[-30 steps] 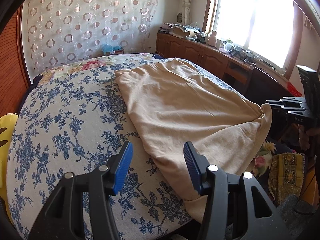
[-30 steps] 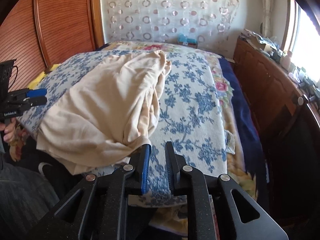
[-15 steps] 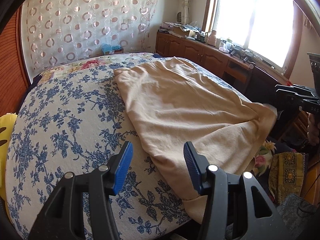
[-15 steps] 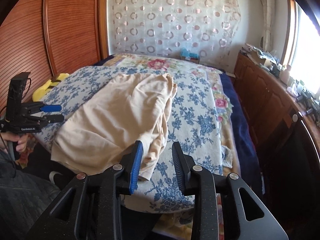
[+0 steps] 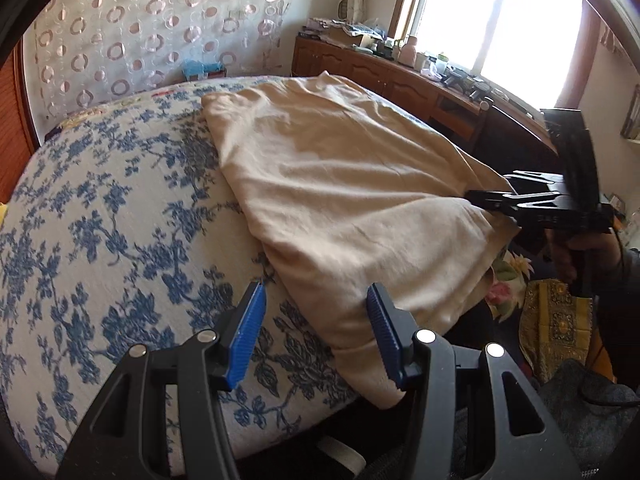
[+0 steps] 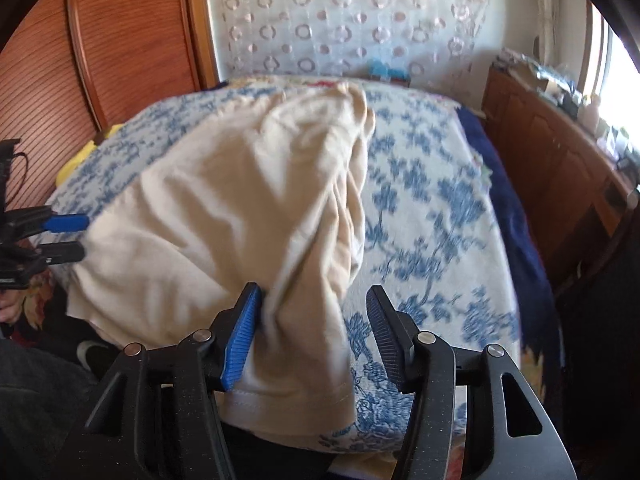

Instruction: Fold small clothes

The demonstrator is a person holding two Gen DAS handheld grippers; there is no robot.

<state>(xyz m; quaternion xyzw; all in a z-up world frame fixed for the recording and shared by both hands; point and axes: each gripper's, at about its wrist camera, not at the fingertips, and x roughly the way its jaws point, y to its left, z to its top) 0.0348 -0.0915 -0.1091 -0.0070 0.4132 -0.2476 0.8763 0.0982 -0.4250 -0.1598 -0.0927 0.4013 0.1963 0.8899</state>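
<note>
The right hand-held gripper (image 6: 314,334) has its jaws opening at this moment, with a fold of the beige garment (image 6: 248,208) between them. The left blue pad (image 6: 242,340) lies against the cloth, and the right pad stands clear of it, over the bedcover. So the cloth is between the jaws but not pressed from both sides.

The left hand-held gripper (image 5: 316,334) is about half open and holds nothing. Its left pad is over the blue flowered bedcover (image 5: 100,240), and its right pad (image 5: 382,336) is over the near edge of the garment; I cannot tell if it touches it.

The garment lies spread on the bed, from the near edge toward the far side, with many wrinkles along its right side in the right wrist view. Its near corner hangs a little over the bed edge.

Behind the bed hangs a curtain (image 5: 140,28) with ring pattern. A wooden cabinet (image 5: 380,76) with small items stands under the bright window (image 5: 500,20).
</note>
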